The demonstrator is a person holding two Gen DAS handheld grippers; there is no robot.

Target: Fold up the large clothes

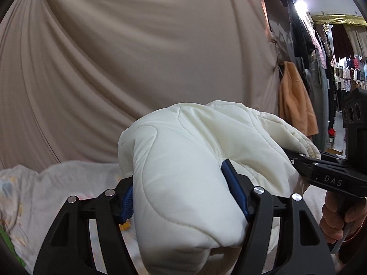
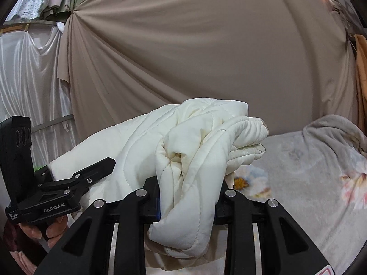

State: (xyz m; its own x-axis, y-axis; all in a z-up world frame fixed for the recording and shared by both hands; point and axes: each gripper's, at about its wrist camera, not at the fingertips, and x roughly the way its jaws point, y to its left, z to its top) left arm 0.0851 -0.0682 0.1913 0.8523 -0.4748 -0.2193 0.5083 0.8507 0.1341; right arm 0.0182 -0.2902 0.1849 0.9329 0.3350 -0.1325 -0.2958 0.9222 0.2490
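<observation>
Both sets of jaws are squeezed onto the puffy cream-white quilted jacket (image 1: 183,171). The left gripper (image 1: 183,190) holds a fat bunch of it, so its jaws sit quite wide. The right gripper (image 2: 190,194) pinches a thinner roll, so its jaws sit closer together. The jacket hangs between the two grippers, up off the pale flowery bed sheet (image 2: 298,183) — lifted, not yet laid flat.

I think this is the pick-up step, before any real fold. Next, the jacket probably needs to be spread out on the sheet so a fold can be made.

A big tan curtain (image 1: 137,57) hangs close behind. A grey fuzzy blanket (image 2: 332,133) lies crumpled on the sheet — it may get in the way. Hanging clothes (image 1: 296,105) sit off to one side.
</observation>
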